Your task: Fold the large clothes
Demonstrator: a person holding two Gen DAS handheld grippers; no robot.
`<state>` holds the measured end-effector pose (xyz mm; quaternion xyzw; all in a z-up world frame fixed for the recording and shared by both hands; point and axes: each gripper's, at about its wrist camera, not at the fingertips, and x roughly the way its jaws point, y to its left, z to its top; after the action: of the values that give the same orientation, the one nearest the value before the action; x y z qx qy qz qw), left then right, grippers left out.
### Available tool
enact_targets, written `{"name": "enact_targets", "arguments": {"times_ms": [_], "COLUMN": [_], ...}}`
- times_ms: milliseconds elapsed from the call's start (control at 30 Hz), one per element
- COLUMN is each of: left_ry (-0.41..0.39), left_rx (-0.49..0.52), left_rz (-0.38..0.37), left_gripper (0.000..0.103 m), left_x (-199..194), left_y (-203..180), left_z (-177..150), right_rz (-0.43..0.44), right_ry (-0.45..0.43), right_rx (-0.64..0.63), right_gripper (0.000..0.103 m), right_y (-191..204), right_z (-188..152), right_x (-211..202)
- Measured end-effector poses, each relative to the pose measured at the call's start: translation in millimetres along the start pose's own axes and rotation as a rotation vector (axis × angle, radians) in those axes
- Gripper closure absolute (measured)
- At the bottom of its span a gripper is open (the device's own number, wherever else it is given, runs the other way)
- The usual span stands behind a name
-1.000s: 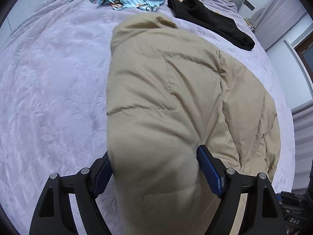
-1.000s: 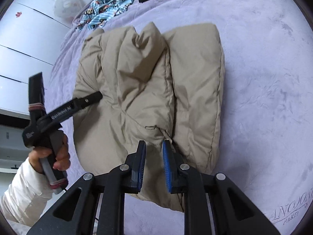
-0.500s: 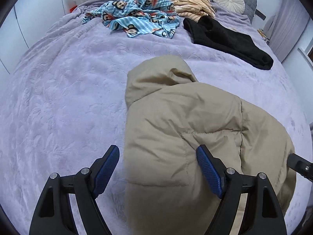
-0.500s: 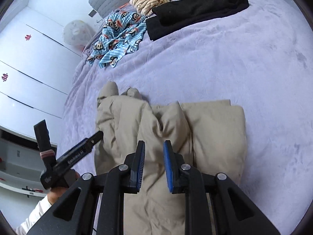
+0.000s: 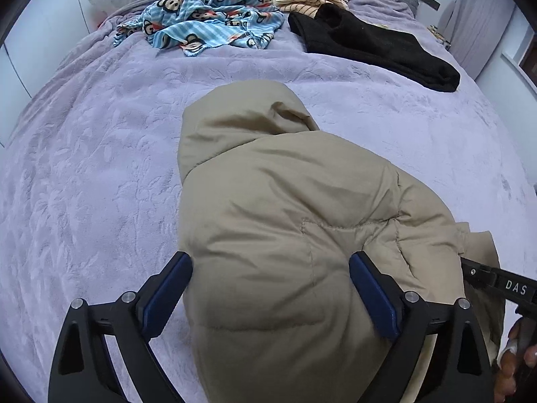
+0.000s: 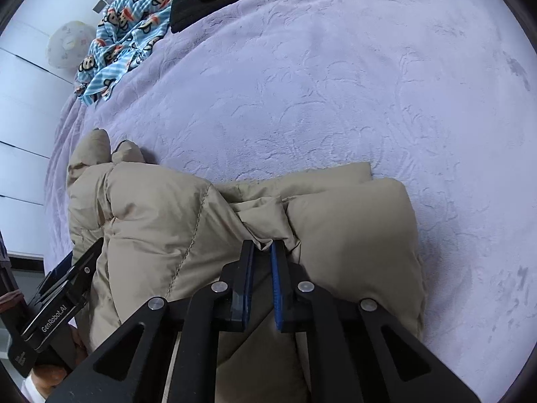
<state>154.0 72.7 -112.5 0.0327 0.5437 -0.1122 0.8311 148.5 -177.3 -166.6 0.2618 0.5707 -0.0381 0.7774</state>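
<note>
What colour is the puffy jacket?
Plain beige puffy jacket, clearest in the left wrist view.

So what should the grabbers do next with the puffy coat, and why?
Probably the right gripper should finish pinching the crease of the tan coat at its tips and lift it. Its jaws are closing with a small ridge of fabric between them. The left gripper is opening, its pads wide on either side of the coat, so it isn't holding.

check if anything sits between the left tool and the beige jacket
Nothing visible does. The left tool is opening with the beige jacket bulging directly between its fingers; the other clothes lie far up the bed.
</note>
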Motion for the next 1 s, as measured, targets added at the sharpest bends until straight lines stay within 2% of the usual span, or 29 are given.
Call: {"name": "enact_targets", "arguments": {"times_ms": [100, 233, 400, 533, 733, 1000], "left_ry": [-0.018, -0.009, 0.048, 0.095, 0.114, 0.107], "left_rx": [0.016, 0.004, 0.012, -0.015, -0.015, 0.005], "left_rz": [0.008, -0.007, -0.011, -0.019, -0.016, -0.031], "left_gripper": [0.008, 0.008, 0.008, 0.008, 0.008, 0.005], "left_x": [-26.7, -59.8, -80.7, -89.0, -110.2, -141.0], "left_y": [9.7, 22.4, 26.4, 28.9, 24.2, 16.8], "left_z": [-13.8, -45.0, -98.4, -129.3, -145.7, -153.8], "right_rz": [0.034, 0.051, 0.064, 0.061, 0.049, 0.046], "right_ry": [0.012, -0.002, -0.016, 0.012, 0.065, 0.048], "right_rx": [0.016, -0.026, -0.079, -0.069, -0.031, -0.018], "right_gripper": [0.089, 0.089, 0.089, 0.088, 0.088, 0.088], "right_y": [8.0, 16.8, 21.1, 15.1, 3.6, 8.7], "right_z": [0.3, -18.8, -71.5, -112.6, -145.9, -164.1], "right_x": [-11.8, -44.9, -85.2, -98.2, -103.2, -122.2]}}
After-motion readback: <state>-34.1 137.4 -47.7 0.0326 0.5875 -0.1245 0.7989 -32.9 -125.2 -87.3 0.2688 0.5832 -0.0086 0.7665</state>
